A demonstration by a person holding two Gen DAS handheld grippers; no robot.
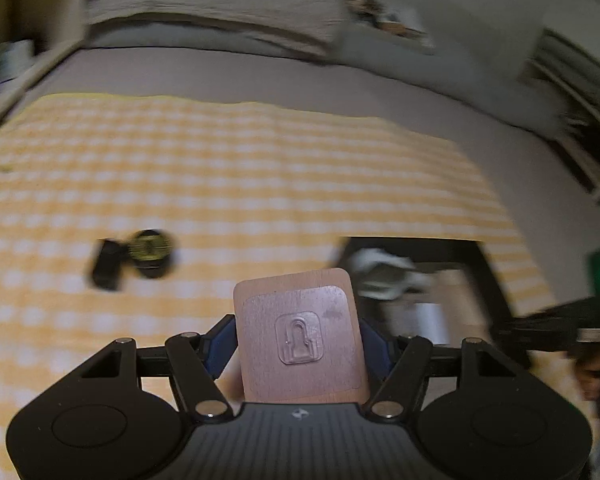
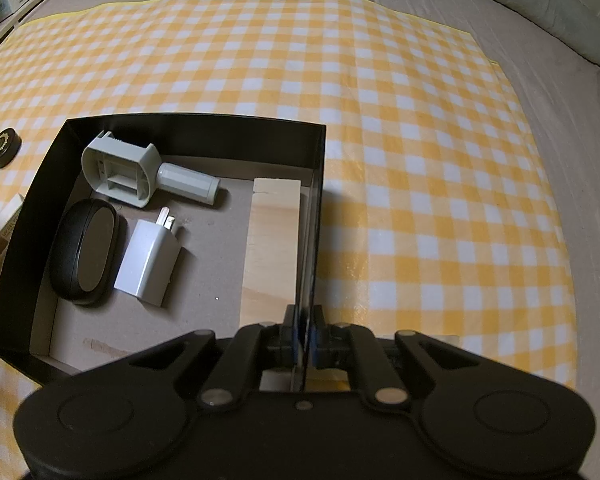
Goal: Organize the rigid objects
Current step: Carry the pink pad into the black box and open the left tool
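Note:
My left gripper (image 1: pixel 298 340) is shut on a flat wooden square with a clear plastic hook plate (image 1: pixel 300 336) and holds it above the checked cloth. My right gripper (image 2: pixel 303 334) is shut on the right wall of the black box (image 2: pixel 316 216). In the box lie a grey handled tool (image 2: pixel 140 174), a black oval case (image 2: pixel 85 256), a white charger plug (image 2: pixel 150 258) and a wooden block (image 2: pixel 274 244). The box (image 1: pixel 488 276) shows blurred at the right of the left wrist view.
A black round cap with a yellow emblem (image 1: pixel 152 252) and a small black block (image 1: pixel 106 264) lie on the yellow checked cloth (image 2: pixel 420 160), left of the box. A small carton (image 2: pixel 0 236) lies by the box's left wall. Pillows lie at the far edge of the bed.

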